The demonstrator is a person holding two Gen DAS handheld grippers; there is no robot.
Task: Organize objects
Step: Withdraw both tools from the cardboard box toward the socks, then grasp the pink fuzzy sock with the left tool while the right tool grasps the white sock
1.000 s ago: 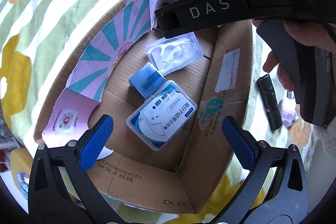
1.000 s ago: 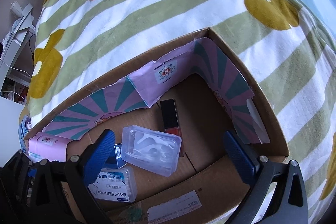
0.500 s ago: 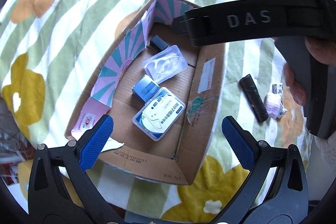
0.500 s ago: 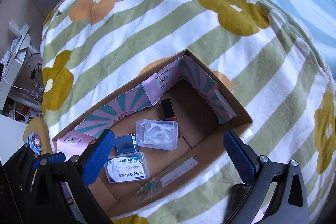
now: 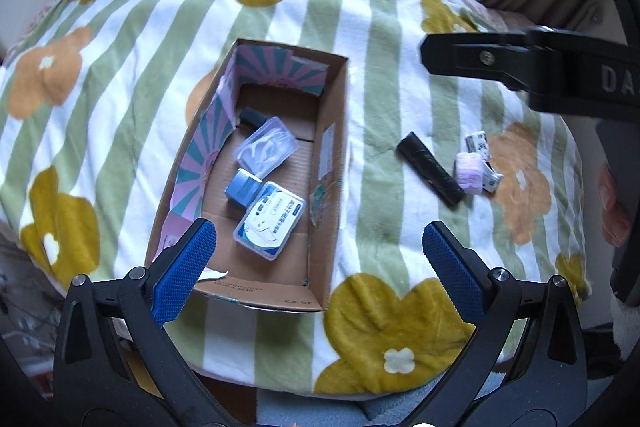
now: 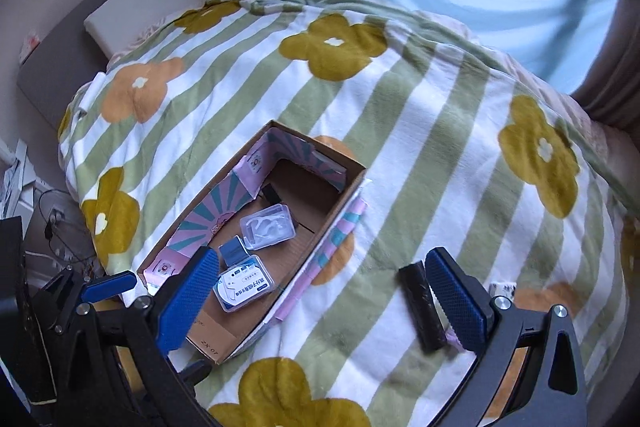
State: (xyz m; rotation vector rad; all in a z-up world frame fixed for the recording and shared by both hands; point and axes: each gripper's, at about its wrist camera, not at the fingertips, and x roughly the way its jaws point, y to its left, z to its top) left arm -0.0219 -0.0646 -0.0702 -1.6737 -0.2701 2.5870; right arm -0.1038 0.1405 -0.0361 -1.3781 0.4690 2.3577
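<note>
Both grippers hover above the bed, left gripper [image 5: 320, 255] and right gripper [image 6: 332, 291], jaws spread wide and empty. The cardboard box [image 5: 334, 163] runs lengthwise away from the bed's near edge, floss cases inside. Right of it, apart, lies a black roll [image 5: 430, 169], slanting toward the near right.

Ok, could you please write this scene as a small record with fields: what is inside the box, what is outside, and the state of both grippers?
surface: striped floral blanket
container: open cardboard box
inside box: labelled floss case; clear floss pick case; small blue box; dark item at far end
outside box: black stick; pink roll; small printed packets
left hand-held gripper: open, empty
right hand-held gripper: open, empty
</note>
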